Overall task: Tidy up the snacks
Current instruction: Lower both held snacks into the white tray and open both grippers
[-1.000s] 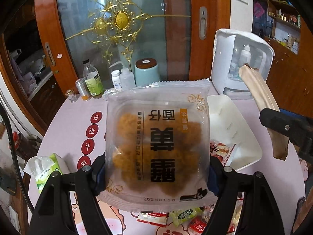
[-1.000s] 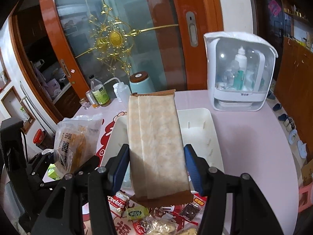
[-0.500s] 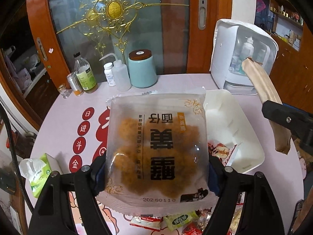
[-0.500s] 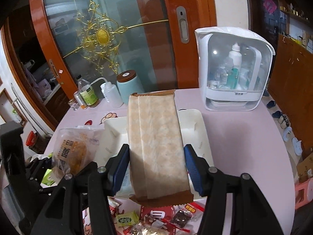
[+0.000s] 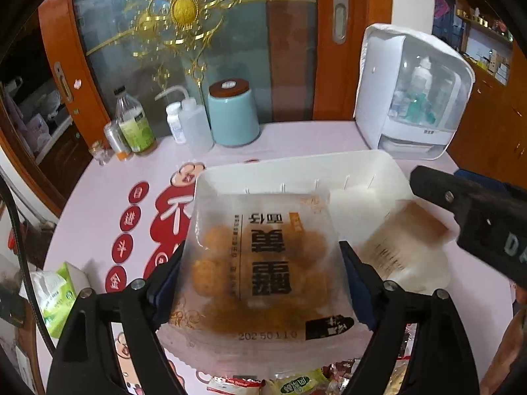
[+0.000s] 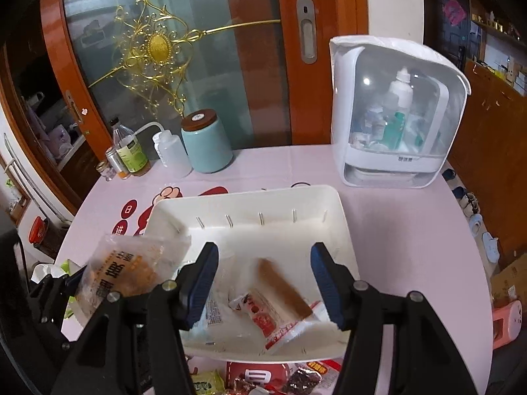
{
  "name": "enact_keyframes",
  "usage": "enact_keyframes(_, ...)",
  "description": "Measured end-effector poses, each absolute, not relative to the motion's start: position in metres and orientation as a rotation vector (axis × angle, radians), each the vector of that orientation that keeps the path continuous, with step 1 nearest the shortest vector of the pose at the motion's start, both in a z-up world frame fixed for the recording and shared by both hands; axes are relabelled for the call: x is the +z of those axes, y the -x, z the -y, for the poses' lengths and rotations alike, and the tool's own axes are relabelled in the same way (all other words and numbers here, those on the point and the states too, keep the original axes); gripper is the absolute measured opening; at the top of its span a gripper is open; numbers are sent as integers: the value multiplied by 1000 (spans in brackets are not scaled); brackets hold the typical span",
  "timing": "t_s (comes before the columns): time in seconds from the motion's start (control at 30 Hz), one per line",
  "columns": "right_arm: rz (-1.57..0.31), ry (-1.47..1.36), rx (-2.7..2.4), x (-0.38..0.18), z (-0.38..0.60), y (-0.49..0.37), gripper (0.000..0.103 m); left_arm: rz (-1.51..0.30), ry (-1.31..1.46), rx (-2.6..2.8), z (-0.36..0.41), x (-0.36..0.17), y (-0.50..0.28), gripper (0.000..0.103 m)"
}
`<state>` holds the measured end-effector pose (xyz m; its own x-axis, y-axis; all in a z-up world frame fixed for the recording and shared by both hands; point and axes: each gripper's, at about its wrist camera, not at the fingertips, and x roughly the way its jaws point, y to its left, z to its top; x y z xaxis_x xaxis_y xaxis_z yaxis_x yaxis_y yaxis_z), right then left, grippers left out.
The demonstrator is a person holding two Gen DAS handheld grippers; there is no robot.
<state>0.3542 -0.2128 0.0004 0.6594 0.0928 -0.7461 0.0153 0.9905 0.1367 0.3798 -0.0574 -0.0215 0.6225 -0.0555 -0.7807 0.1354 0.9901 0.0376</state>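
From the left wrist, our left claw (image 5: 260, 273) squeezes the bag of golden puffs (image 5: 263, 263) over the white bin (image 5: 296, 171); we should let it go next. From the right wrist, our right claw (image 6: 265, 279) gapes empty, with the brown packet (image 6: 283, 286) in the bin.

Both fisheye views are bending straight lines — the orange door frame (image 5: 354, 42) is bowing outward, and black vignetting is filling the corners. Soft, even indoor light is falling from above, casting only faint shadows inside the white bin (image 6: 250, 220). Glare is glinting off the clear cover of the white storage case (image 6: 395, 112) and the gold door ornament (image 6: 158, 44). Motion blur is smearing the brown packet (image 6: 283, 288) — in the left view it is appearing as a pale streak (image 5: 405, 243) — while the clear pastry bag (image 5: 263, 263) is looking slightly soft.
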Motion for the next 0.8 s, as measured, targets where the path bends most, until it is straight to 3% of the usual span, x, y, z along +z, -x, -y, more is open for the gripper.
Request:
enact_keyframes(0.23, -869, -123, 66, -14, 205, -336, 59, -931, -121, -109, 46, -36, -372, 85)
enact_keyframes(0.37, -861, -125, 76, -8, 202, -322, 59, -870, -129, -99, 37, -23, -357, 97)
enact_keyframes(0.8, -818, -119, 85, 23, 197, -261, 59, -810, -121, -207, 23, 28, -285, 99)
